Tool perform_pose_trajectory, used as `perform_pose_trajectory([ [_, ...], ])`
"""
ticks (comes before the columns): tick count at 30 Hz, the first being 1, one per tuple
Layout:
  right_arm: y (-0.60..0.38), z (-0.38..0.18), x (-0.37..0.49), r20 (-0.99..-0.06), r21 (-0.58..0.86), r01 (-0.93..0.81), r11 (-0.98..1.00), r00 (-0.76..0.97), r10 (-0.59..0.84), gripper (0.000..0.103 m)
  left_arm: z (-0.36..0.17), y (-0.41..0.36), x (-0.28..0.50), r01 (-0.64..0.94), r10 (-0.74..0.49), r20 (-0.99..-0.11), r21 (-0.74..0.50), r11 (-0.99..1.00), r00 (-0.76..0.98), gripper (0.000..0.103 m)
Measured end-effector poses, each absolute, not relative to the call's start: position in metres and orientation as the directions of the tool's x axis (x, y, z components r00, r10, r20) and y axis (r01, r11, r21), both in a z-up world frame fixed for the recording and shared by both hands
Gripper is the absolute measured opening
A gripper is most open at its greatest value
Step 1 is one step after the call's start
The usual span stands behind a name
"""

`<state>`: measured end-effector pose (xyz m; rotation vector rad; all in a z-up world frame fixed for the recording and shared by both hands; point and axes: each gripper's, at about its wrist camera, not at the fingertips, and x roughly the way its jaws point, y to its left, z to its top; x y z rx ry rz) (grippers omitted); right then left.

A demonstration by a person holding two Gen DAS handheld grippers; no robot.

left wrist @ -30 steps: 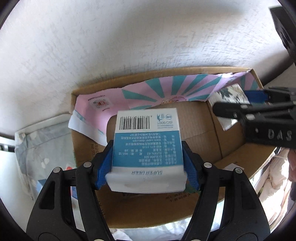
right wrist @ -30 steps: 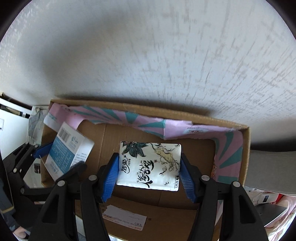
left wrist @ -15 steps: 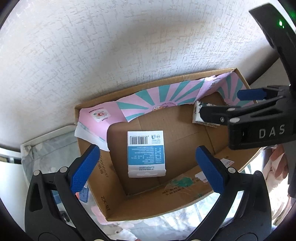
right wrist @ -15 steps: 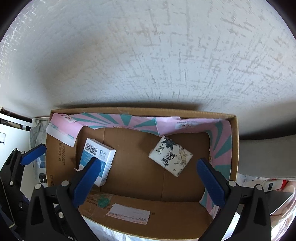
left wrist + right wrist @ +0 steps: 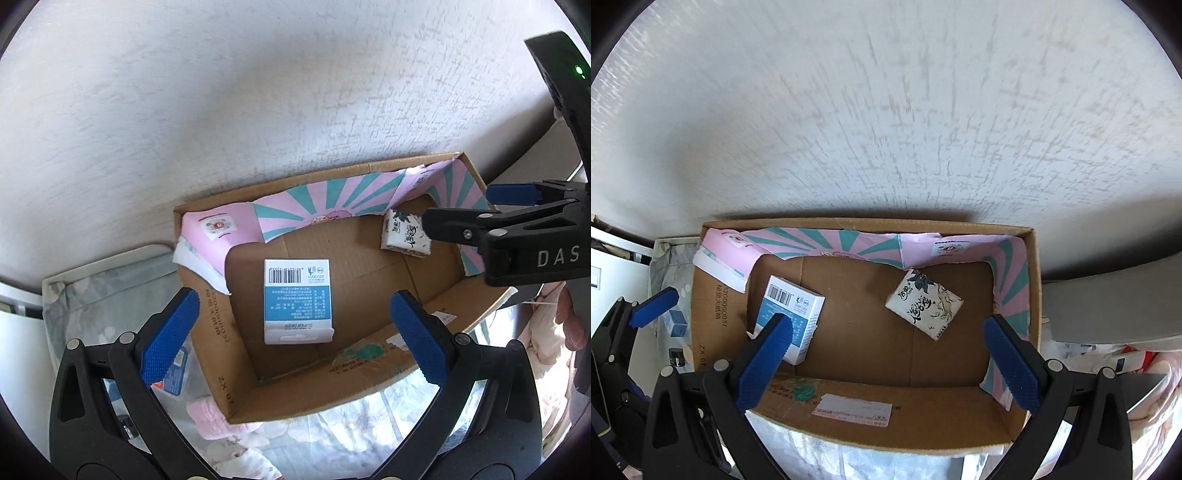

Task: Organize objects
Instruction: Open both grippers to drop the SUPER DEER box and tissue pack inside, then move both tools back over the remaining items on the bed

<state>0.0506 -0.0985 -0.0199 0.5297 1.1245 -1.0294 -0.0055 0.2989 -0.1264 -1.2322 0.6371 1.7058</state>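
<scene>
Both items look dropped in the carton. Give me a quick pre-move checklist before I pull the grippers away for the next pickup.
1. Left gripper open, nothing between its pads: ok.
2. Right gripper open, nothing between its pads: ok.
3. Blue-and-white box lying flat on the floor of the cardboard carton: ok.
4. White tissue pack inside the carton, apart from the box: ok.
5. Both items clear of the pink liner along the walls: box ok; pack sits close to the liner, contact cannot tell.
6. Next item to pick up identified: cannot tell.
</scene>
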Motion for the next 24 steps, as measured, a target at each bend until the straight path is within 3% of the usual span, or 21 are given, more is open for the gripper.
perform_pose_trajectory([
  [12,-0.057,0.021,0.051,-0.863,-0.153,0.870,0.468,0.113,-0.493,0.103,-0.076,0.266,-0.013,-0.877,0.463,-0.876,-0.112,-0.468,-0.135,0.103],
  [24,0.016,0.057,0.060,-0.726,-0.237,0.844,0.481,0.175,-0.665,0.103,-0.023,0.198,-0.025,-0.856,0.573,-0.789,-0.126,-0.502,-0.220,0.103],
])
